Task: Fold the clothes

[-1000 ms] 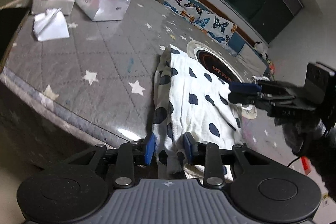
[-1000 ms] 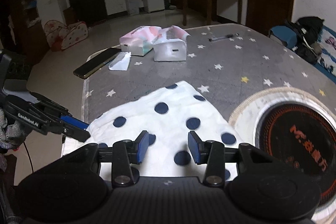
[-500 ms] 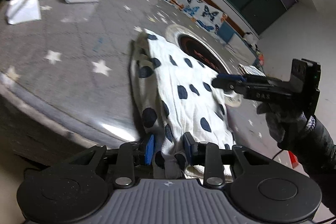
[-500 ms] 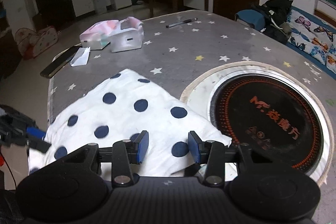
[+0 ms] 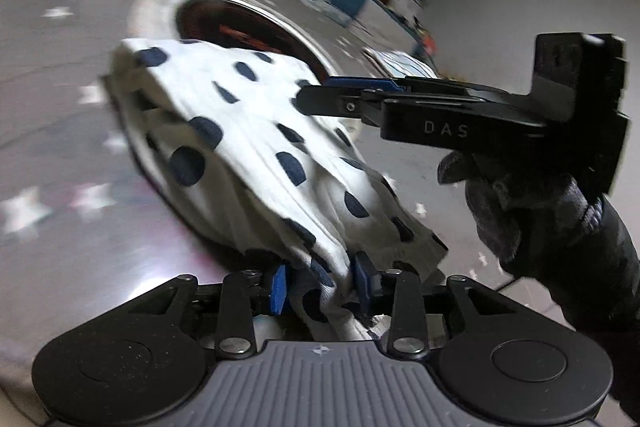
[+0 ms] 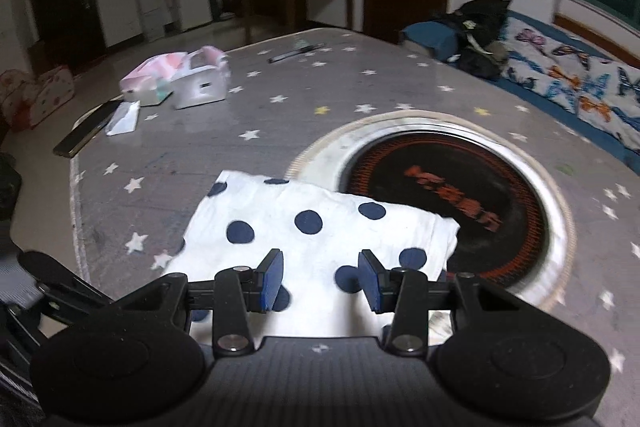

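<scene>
1. A white cloth with dark blue dots is seen folded on the grey star-patterned counter, its far edge overlapping the pale rim of a round black and orange cooktop
2. A bunched end of the cloth is gathered between the blue fingers of the left gripper at the near edge; the jaws have just been opening, and whether the pads press the fabric cannot be told
3. The right gripper is held over the near part of the cloth, its fingers set moderately apart with cloth seen between them; no pressing on the fabric is shown
4. In the left wrist view the right gripper is seen from the side, carried by a dark gloved hand, with its tips above the far side of the cloth
5. Further off on the counter, two pink and white boxes, a white packet, a dark phone and a pen are seen
6. Beyond the counter, a butterfly-print blanket and a dark bag are visible
</scene>
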### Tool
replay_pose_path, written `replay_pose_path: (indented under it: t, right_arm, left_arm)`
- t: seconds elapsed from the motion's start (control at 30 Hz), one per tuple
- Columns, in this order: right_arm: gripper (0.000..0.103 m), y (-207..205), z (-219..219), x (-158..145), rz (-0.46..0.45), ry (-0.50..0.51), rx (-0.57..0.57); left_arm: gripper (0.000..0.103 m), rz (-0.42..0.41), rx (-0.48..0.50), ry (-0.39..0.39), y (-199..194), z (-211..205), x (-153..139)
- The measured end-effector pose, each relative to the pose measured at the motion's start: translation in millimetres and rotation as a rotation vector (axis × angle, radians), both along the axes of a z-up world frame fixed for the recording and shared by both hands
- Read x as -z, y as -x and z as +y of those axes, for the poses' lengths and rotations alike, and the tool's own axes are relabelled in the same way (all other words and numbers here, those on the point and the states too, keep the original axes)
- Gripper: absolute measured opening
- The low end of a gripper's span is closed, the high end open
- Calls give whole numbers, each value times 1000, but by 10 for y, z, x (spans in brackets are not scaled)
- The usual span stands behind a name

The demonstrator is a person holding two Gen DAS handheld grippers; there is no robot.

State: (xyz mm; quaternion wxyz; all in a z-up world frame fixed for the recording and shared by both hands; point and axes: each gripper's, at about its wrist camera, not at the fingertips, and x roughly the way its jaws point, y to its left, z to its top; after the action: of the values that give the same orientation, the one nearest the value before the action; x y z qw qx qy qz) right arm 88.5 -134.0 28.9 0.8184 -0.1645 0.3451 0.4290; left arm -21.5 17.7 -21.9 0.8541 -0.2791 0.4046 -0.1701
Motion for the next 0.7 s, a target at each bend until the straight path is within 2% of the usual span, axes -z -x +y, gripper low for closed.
replay_pose_path:
  t: [0.17, 0.3, 0.4, 0.57, 0.7]
  right_arm:
    - [42, 13, -347, -63, -24, -9, 92]
    - [42, 52, -628, -96, -34, -15, 172]
    - [42, 141, -802, -72, -27, -15, 203]
    - [42, 351, -899, 16, -22, -19, 218]
    - [42, 529, -875, 74, -30, -15, 199]
  left_arm:
    - [48, -16, 50, 29, -379, -367, 69]
    - [56, -24, 104, 11, -413, -462, 26]
    - [57, -32, 145, -1, -373, -460, -23]
    - [57, -83, 183, -70, -243, -329, -208]
    - [57, -147, 143, -151, -310, -168, -393]
